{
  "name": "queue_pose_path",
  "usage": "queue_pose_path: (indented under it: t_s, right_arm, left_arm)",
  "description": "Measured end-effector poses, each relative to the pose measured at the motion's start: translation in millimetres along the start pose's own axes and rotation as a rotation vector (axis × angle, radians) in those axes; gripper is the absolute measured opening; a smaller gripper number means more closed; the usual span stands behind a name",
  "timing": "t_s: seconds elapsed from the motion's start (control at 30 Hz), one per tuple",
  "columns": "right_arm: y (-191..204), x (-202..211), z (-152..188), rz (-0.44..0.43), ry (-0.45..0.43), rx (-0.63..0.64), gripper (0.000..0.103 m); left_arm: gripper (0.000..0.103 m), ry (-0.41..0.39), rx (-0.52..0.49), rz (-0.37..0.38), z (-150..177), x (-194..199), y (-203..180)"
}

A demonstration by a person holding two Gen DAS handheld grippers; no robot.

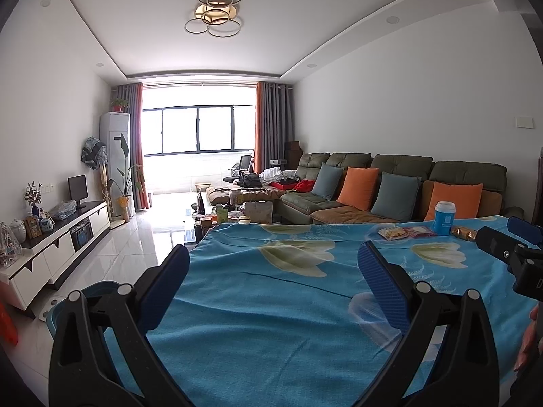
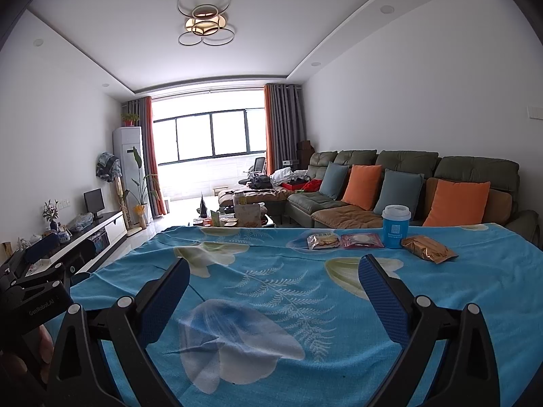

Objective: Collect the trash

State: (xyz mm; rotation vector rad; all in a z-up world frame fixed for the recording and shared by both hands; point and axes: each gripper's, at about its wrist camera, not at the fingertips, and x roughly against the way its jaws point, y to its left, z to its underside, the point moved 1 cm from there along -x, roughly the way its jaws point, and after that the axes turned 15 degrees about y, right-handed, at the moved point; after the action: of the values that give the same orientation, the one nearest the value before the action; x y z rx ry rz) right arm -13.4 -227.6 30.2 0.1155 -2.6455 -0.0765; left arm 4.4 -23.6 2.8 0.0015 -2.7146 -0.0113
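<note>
Both claws, left claw (image 1: 273, 264) and right claw (image 2: 274, 276), are hovering apart and empty; crinkly gold foil snack packet (image 2: 428, 248) is lying right of centre on the blue floral-clothed worktop (image 2: 258, 271), inviting a low, level reach.

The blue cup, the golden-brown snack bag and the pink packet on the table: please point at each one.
blue cup (image 2: 395, 229): right wrist view, middle of its blue body.
golden-brown snack bag (image 2: 428, 248): right wrist view, centre of bag.
pink packet (image 2: 361, 240): right wrist view, centre of wrapper.

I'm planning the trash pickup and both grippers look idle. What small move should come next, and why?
Probably ease the open right gripper forward toward the crinkled golden-brown snack packet, the nearest litter on the blue floral tablecloth; nothing sits between its fingers.
</note>
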Motion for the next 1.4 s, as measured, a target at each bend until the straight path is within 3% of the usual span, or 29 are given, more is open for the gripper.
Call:
queue_pose_path:
  t_s: [1.4]
  right_arm:
    - [-0.4,-0.9,-0.9,-0.002,-0.004,-0.005,0.096]
  left_arm:
    - [0.098,0.008,0.000,-0.006,0.0,-1.7,3.0]
